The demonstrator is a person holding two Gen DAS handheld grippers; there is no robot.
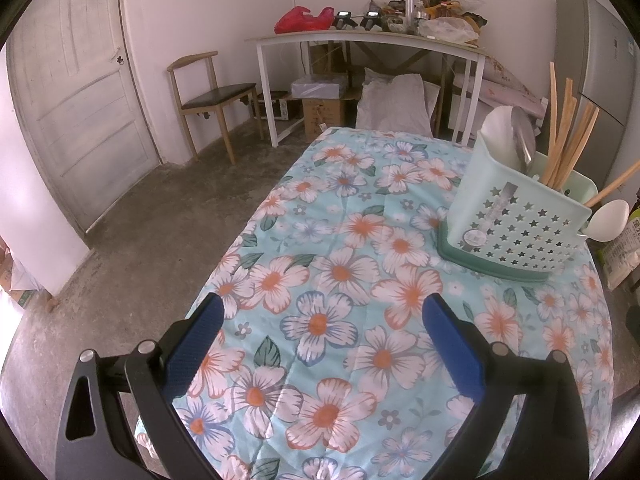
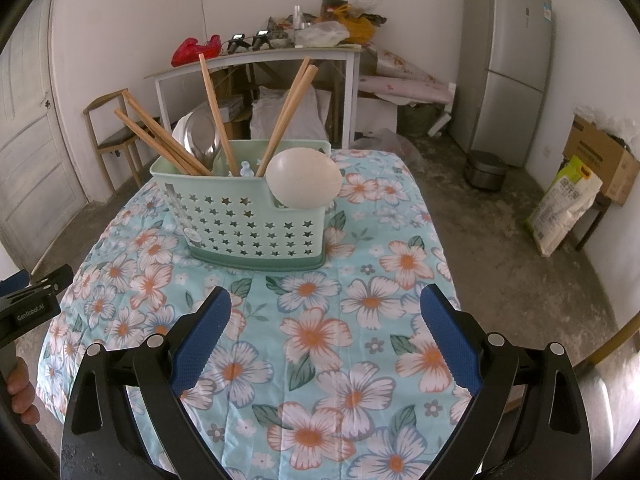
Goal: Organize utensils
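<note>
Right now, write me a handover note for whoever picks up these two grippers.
Left gripper: open, empty, held over the near part of the flowered table.
Right gripper: open, empty, facing the caddy.
The green utensil caddy stands upright on the table. In it: wooden chopsticks, a metal ladle, and a white spoon leaning at its right end.
Done: every utensil in view is in the caddy; none lies loose on the visible cloth.
Left: the chopsticks splay across more than one compartment, so gather them if neatness matters. Check the table edges the cameras miss.
</note>
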